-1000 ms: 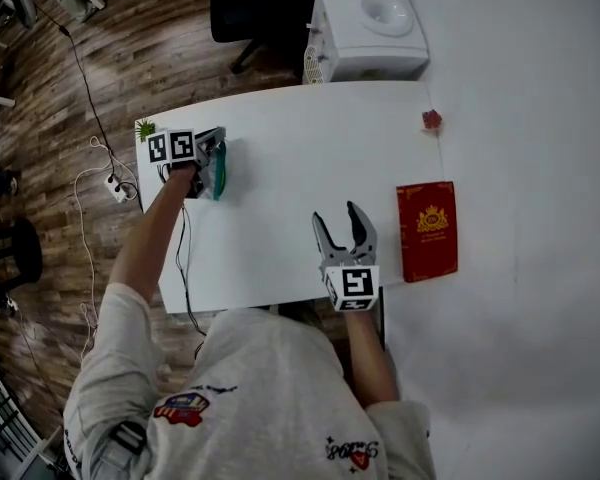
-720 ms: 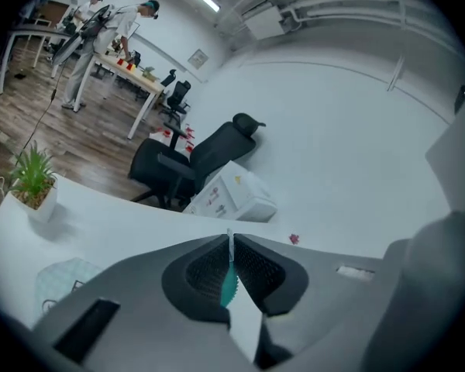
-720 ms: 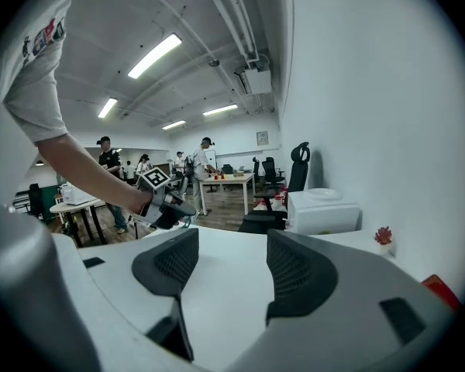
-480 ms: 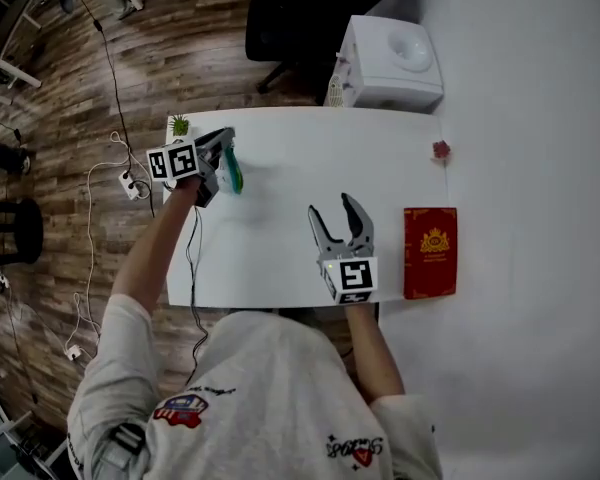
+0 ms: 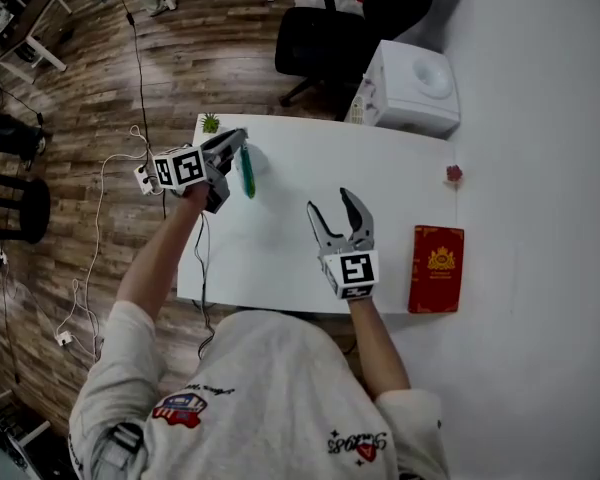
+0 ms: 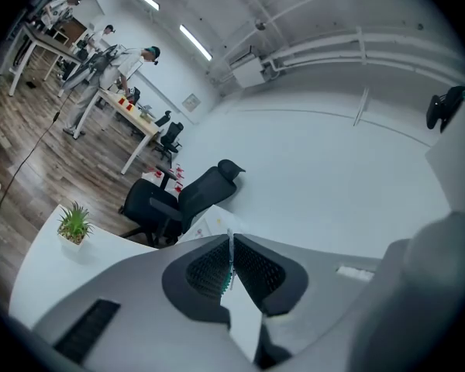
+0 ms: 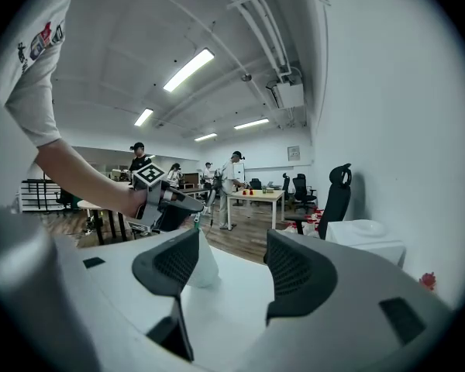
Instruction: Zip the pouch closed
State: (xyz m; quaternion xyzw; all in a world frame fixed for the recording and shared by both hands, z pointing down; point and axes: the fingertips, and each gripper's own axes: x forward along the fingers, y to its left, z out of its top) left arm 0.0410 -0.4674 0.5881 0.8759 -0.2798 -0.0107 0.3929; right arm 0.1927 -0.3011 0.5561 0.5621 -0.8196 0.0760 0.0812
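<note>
While the left gripper [image 5: 242, 140] clamps the pouch [image 5: 248, 176], arm outstretched, right gripper [image 5: 333, 205] hovering, jaws apart.

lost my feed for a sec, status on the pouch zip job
Left tongs shut on translucent white pouch with teal zipper, at its zipper edge. Right tongs open, empty. Red booklet off to the right, not in the way.

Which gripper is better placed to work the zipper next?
Likely right. The right gripper is open and empty, facing the pouch; the left gripper is shut on the pouch's edge, holding it up.
</note>
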